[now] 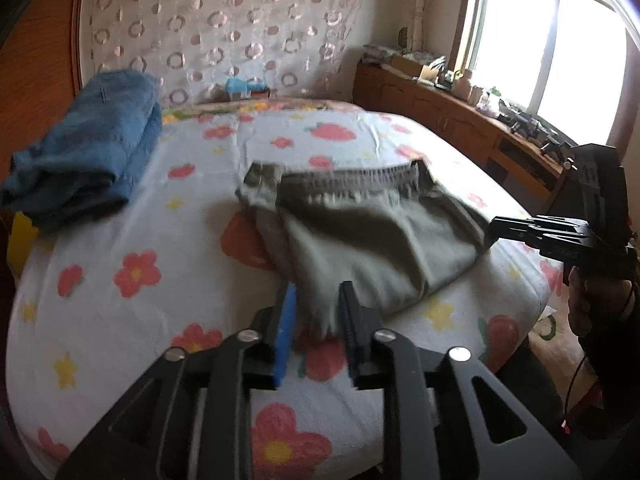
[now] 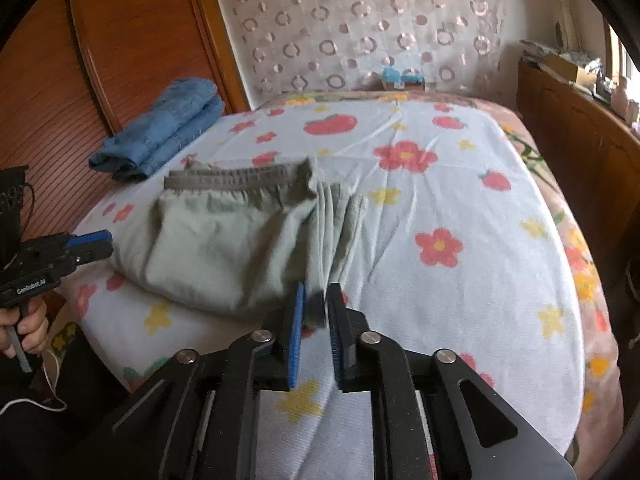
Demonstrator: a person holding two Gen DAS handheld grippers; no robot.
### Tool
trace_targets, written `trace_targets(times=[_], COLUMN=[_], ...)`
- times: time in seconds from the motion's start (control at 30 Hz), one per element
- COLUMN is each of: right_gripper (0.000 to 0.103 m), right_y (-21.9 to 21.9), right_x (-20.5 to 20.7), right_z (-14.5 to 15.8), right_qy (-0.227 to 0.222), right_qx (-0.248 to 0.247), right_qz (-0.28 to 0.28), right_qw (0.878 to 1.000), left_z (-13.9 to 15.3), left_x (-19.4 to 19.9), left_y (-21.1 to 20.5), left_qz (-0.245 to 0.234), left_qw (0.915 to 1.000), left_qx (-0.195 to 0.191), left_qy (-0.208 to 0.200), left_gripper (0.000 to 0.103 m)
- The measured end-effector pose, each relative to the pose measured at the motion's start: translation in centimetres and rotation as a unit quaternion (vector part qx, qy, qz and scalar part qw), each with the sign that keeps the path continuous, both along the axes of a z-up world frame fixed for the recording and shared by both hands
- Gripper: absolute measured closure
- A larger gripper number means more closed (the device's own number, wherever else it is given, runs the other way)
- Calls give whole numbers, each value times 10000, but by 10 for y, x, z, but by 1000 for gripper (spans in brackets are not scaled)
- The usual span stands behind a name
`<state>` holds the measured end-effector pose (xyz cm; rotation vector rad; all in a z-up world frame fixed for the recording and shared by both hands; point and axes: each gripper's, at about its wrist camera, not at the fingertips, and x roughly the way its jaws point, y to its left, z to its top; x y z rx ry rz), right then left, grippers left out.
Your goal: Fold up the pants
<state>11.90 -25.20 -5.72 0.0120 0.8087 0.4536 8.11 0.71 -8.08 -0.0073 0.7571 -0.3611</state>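
Note:
Olive-green pants lie folded on the flowered bed sheet, elastic waistband at the far side. My left gripper is at their near left corner, its jaws apart, with a blurred edge of the cloth loose between the pads. In the right wrist view the pants sit left of centre. My right gripper is at their near right corner, jaws slightly apart around a dark bit of cloth. Each gripper also shows in the other view: the right gripper at the pants' right edge, the left gripper at their left edge.
Folded blue jeans lie at the far left of the bed, beside the wooden headboard. A low wooden cabinet with clutter runs along the right under the window. A person's hand holds the left gripper's handle.

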Motion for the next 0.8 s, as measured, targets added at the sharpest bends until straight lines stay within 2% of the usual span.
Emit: trace_targets(times=[0.03, 0.1, 0.3, 0.43, 0.57, 0.8], right_gripper=[86, 69, 47, 46, 46, 39], right_y=[0, 2, 14, 18, 26, 27], right_x=[1, 4, 33, 57, 76, 84], right_z=[3, 9, 15, 6, -5, -17], right_qy=[-24, -102, -136, 88, 230, 345], right_qx=[2, -73, -361, -311, -543, -593], right_qz=[14, 1, -18, 2, -82, -130], right_qw=[10000, 9999, 9993, 9995, 9982, 9976], left_z=[3, 9, 17, 16, 13, 6], left_x=[1, 8, 31, 49, 62, 75], left_y=[0, -1, -3, -4, -7, -14], left_qz=[-11, 5, 34, 23, -23, -95], left_qw=[10000, 10000, 9999, 9999, 10000, 9998], left_qx=[-15, 8, 3, -62, 22, 142], left_qy=[-43, -78, -164, -75, -33, 131], left_gripper=[76, 74, 74, 74, 74, 74])
